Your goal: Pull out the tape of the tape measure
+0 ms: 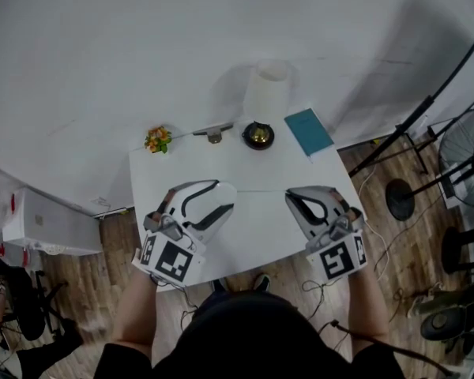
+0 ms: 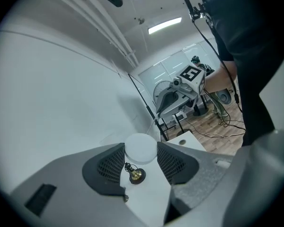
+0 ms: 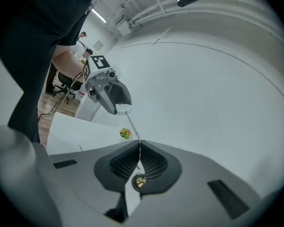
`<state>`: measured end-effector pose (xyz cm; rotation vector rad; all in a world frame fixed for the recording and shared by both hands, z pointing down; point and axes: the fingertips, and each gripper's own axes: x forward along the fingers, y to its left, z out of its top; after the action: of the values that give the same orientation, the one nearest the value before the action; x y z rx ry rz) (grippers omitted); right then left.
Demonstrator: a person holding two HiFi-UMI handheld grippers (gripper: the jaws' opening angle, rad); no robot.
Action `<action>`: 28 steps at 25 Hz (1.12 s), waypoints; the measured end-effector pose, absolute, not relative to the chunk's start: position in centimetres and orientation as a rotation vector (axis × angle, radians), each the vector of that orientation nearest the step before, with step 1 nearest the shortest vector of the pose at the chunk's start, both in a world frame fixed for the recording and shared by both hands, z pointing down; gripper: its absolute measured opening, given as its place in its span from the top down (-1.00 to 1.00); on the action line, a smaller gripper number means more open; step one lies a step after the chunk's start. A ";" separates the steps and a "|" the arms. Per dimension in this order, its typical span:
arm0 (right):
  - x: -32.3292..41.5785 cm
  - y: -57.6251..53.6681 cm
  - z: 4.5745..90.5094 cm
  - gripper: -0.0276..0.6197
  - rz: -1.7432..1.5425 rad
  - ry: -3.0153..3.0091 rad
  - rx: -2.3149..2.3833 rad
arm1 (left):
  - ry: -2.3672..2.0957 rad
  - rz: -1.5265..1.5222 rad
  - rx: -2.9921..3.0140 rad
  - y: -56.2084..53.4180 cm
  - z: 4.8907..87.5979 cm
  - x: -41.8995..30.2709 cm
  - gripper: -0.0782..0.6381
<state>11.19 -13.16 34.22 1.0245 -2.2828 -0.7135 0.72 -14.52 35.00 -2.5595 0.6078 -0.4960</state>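
White tape measure in left gripper, tape extended

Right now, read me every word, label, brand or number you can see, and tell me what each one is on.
No readable text anywhere.
Left marker cube and right marker cube: black-and-white square patterns only, no words.
Teal book: any print on the cover is too small to read.
Tape: shows as a thin line, markings unreadable.
Tape measure case: plain white, no label visible.
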 end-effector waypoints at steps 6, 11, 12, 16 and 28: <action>11.9 -13.5 34.3 0.89 -0.701 -2.298 1.037 | 0.611 -0.513 -2.543 -14.9 35.0 0.6 0.19; 13.5 -13.7 34.4 0.89 -0.660 -2.306 1.090 | 0.664 -0.480 -2.565 -15.7 34.7 -0.9 0.19; 13.7 -13.8 34.3 0.89 -0.652 -2.312 1.099 | 0.672 -0.490 -2.567 -15.8 34.8 -1.3 0.19; 14.3 -13.6 34.0 0.89 -0.602 -2.345 1.123 | 0.690 -0.488 -2.574 -16.0 34.6 -2.2 0.19; 14.9 -13.9 35.0 0.89 -0.580 -2.306 1.128 | 0.722 -0.441 -2.591 -16.4 34.8 -2.9 0.19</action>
<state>14.95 -13.88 35.04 1.1279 -2.3065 -0.5801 -2.95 -16.41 34.82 -2.5908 0.7216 -0.4415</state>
